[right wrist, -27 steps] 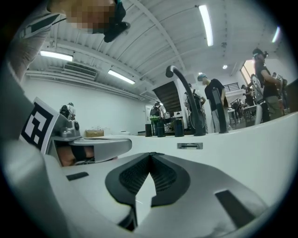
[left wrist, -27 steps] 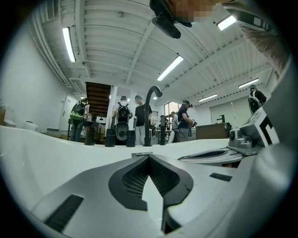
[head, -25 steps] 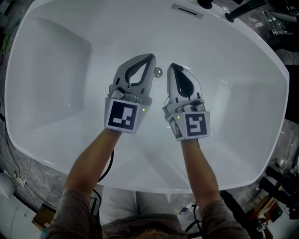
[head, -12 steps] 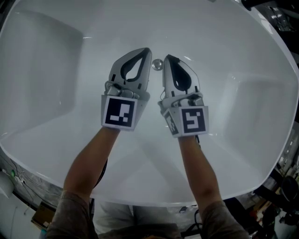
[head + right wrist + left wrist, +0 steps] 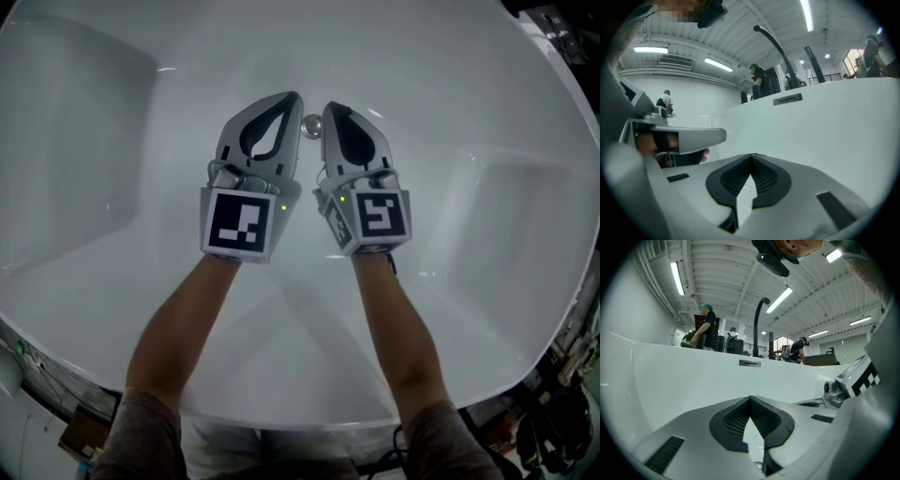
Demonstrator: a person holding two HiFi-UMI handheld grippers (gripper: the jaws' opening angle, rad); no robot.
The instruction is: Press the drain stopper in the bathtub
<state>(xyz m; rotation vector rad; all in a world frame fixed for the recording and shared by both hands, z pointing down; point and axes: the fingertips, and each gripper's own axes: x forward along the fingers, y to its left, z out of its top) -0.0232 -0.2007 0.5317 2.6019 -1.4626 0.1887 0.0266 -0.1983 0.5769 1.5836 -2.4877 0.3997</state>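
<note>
In the bathtub (image 5: 103, 187) the drain stopper (image 5: 312, 126) (chrome) lies between left gripper (image 5: 292, 99) and right gripper (image 5: 330, 109), both with fingers pressed together.

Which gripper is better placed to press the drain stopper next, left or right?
Left, probably. Both shut grippers flank the drain stopper. The left gripper shows it beneath its tips in its own view; the right gripper does not.
</note>
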